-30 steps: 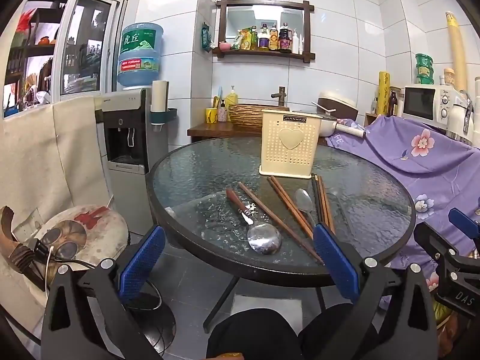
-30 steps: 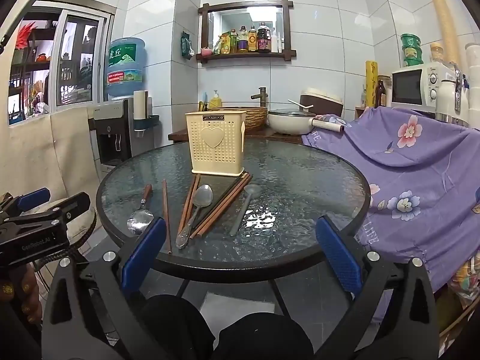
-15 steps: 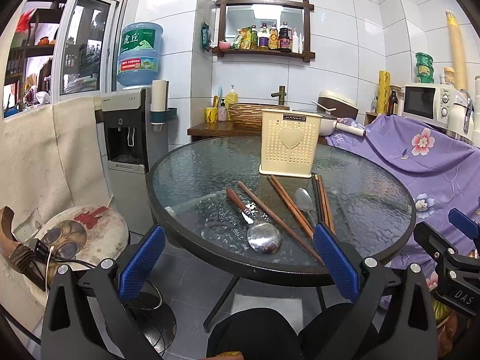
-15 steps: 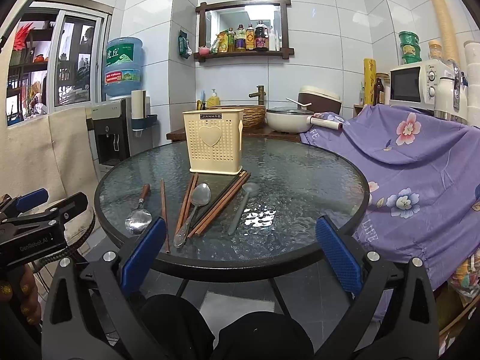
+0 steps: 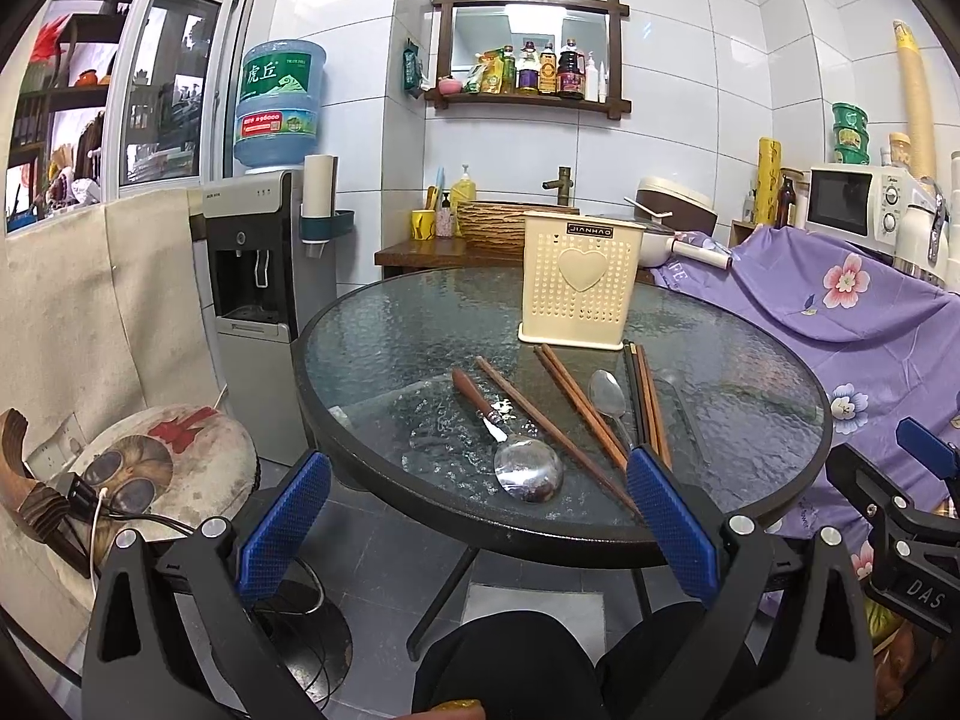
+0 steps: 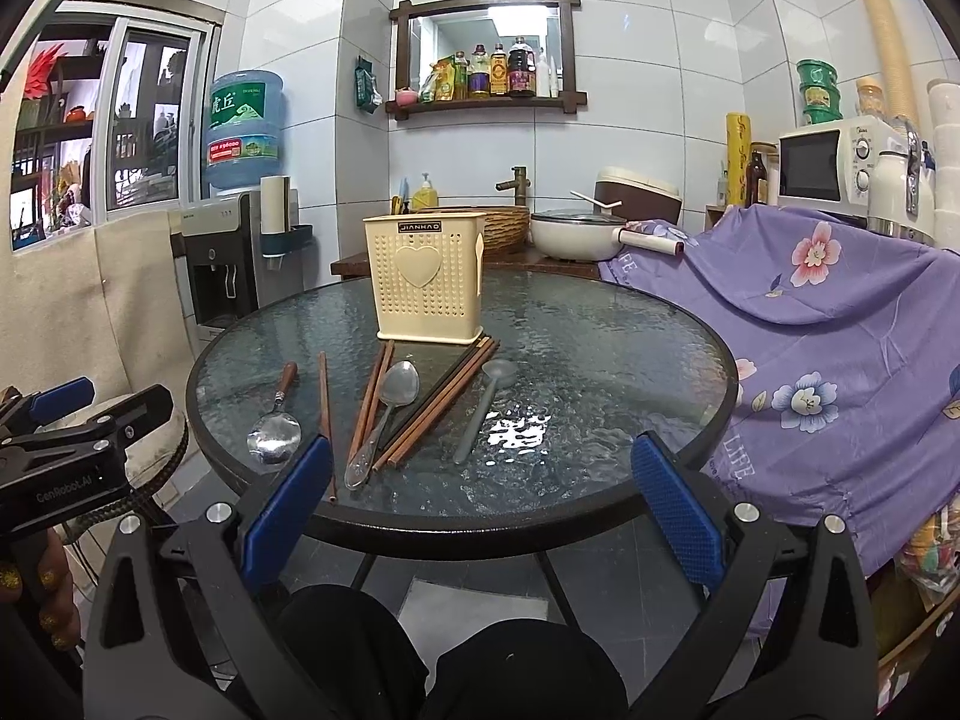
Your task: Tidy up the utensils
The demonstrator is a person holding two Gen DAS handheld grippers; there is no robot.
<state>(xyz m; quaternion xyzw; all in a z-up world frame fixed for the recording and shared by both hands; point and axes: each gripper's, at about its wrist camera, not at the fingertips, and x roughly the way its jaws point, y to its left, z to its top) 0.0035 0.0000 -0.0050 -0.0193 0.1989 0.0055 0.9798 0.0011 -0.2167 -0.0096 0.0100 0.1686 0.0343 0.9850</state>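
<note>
Three spoons (image 6: 384,414) and several chopsticks (image 6: 438,402) lie mid-frame by one holder (image 6: 429,276). The left gripper (image 5: 480,516) and right gripper (image 6: 480,504) have fingers wide apart, holding nothing.

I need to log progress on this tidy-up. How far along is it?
Nothing looks done: no handles show above the holder. Nothing is in hand: both the left gripper and right gripper are open, short of the table. Left: three spoons and the chopsticks, all lying on the glass.
</note>
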